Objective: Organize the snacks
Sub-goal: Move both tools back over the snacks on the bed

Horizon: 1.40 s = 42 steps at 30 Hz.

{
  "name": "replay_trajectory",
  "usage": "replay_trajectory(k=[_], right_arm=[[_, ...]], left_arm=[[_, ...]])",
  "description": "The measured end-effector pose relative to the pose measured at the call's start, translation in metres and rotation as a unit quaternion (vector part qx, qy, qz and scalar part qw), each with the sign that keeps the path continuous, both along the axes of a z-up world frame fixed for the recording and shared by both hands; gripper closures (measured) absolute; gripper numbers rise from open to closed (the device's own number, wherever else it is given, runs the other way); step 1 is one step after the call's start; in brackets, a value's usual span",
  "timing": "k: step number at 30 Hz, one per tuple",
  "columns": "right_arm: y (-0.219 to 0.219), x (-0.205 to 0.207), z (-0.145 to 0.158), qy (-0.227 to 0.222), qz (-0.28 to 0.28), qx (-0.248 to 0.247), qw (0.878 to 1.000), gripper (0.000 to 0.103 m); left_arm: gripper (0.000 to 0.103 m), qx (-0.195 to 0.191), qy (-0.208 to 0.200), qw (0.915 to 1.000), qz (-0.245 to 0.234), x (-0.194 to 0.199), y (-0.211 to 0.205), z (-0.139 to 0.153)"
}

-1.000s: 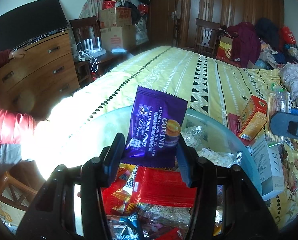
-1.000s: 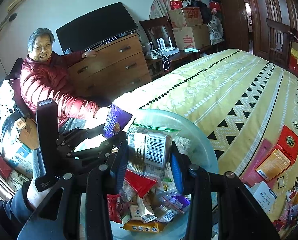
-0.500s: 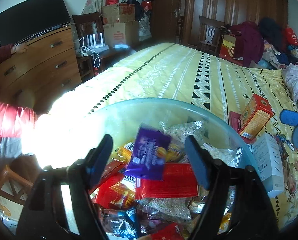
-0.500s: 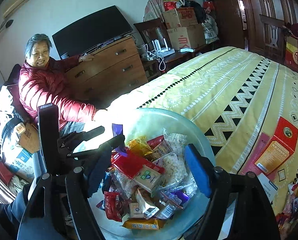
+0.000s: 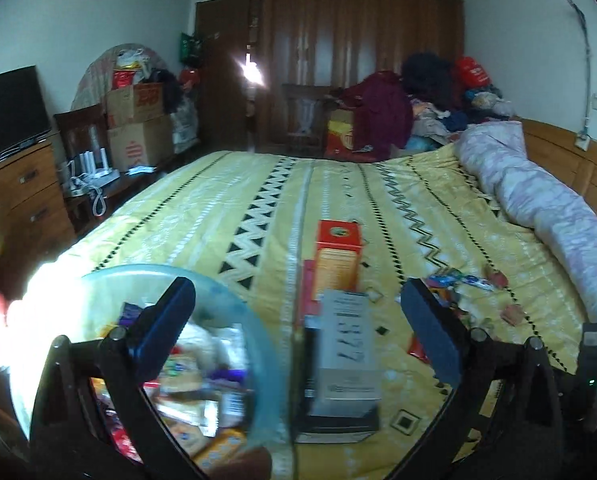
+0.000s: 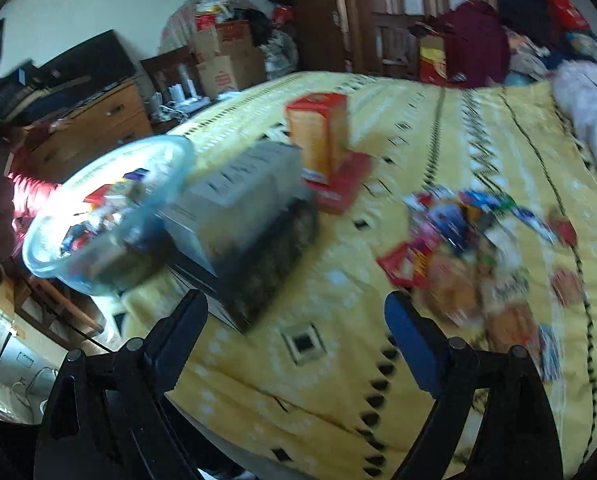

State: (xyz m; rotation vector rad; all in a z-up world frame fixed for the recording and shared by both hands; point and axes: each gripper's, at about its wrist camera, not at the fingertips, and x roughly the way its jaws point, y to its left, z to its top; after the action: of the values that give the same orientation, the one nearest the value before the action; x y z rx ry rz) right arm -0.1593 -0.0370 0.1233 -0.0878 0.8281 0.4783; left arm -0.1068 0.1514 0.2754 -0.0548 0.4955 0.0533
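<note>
A clear blue-tinted bowl [image 5: 254, 344] full of snack packets sits at the bed's left edge; it also shows in the right wrist view [image 6: 110, 216]. My left gripper [image 5: 298, 328] is open and empty above the bowl's right rim and a white box [image 5: 348, 356]. My right gripper [image 6: 298, 324] is open and empty over the yellow bedspread [image 6: 338, 360]. A loose pile of snack packets [image 6: 470, 240] lies on the bed to its right, blurred. An orange box [image 6: 318, 136] stands beyond the white box [image 6: 234, 196].
A person in a red jacket [image 6: 22, 200] sits left of the bowl by a wooden dresser [image 6: 94, 128]. A rolled pink quilt [image 5: 538, 200] lies along the bed's right side. Cardboard boxes [image 5: 138, 128] and a wardrobe [image 5: 358, 60] stand at the back.
My left gripper let go of the purple packet and my right let go of its clear packet; both fell into the bowl. Both grippers opened and swung right, away from the bowl.
</note>
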Motion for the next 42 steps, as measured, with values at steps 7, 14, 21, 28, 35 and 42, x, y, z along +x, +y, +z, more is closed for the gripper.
replay_trajectory(k=[7, 14, 21, 28, 35, 42], right_arm=[[-0.121, -0.004, -0.056, 0.048, -0.115, -0.016, 0.992, 0.011], [-0.15, 0.023, -0.096, 0.039, -0.121, -0.023, 0.992, 0.011], [-0.152, 0.05, -0.107, -0.029, -0.11, -0.023, 0.993, 0.0], [-0.159, 0.071, -0.131, 0.004, -0.121, -0.001, 0.993, 0.0], [-0.158, 0.073, -0.136, 0.005, -0.124, -0.007, 0.992, 0.0], [-0.157, 0.075, -0.139, 0.007, -0.123, -0.013, 0.992, 0.0]], left_arm=[[0.0, 0.03, 0.11, 0.9854, -0.126, 0.026, -0.117, -0.086], [0.0, 0.048, 0.217, 0.9668, -0.126, 0.064, -0.149, -0.198], [0.0, 0.031, 0.232, 0.9696, -0.07, 0.088, -0.148, -0.25], [0.0, 0.024, 0.213, 0.9746, -0.067, 0.09, -0.148, -0.263], [0.0, 0.029, 0.202, 0.977, -0.063, 0.093, -0.149, -0.265], [0.0, 0.029, 0.198, 0.9778, -0.063, 0.091, -0.148, -0.266]])
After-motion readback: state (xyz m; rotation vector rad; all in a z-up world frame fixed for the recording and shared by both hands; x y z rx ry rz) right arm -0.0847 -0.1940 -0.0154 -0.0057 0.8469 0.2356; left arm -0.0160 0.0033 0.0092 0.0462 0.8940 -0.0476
